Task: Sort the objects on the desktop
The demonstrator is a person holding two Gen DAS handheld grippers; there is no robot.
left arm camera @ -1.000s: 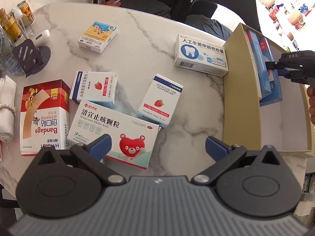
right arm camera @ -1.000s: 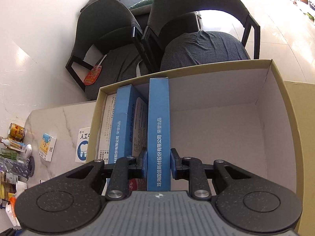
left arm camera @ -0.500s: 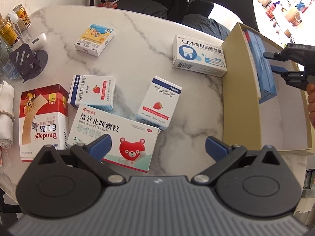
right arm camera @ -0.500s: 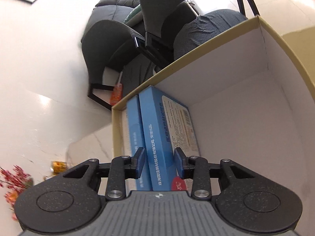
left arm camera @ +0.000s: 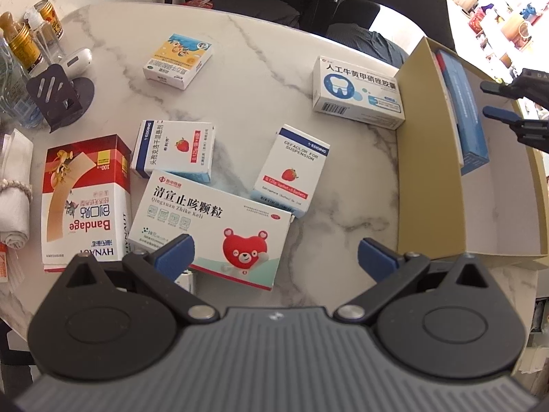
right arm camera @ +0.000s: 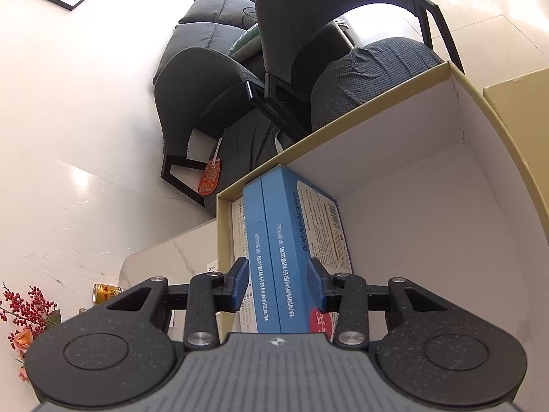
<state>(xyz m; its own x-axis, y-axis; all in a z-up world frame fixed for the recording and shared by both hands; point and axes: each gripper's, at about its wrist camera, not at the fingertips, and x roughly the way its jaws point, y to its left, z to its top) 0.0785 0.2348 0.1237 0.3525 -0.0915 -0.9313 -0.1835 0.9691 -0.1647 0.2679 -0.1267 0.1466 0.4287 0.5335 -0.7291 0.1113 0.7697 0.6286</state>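
- Lying on the white marble counter, beyond and to the left of the left gripper, is a red-and-white cardboard bandage box.
- Just past the left-hand blue pad sits a wide white cough-granule box with a red bear; that pad overlaps its near edge in the view, though contact cannot be told.
- The left gripper's fingers stand wide apart, holding nothing.
- Farther ahead between the fingers lie two white strawberry-marked medicine boxes, and beyond them a yellow-and-blue carton and a white tooth-printed box.
- To the right of the right-hand pad stands an open tan cardboard box with white inside, touching the tooth-printed box's end.
- Inside it, two tall blue cartons stand on edge against its left wall.
- The right gripper hovers at those cartons, its fingers moderately spread on either side of both, with small gaps showing and nothing gripped.
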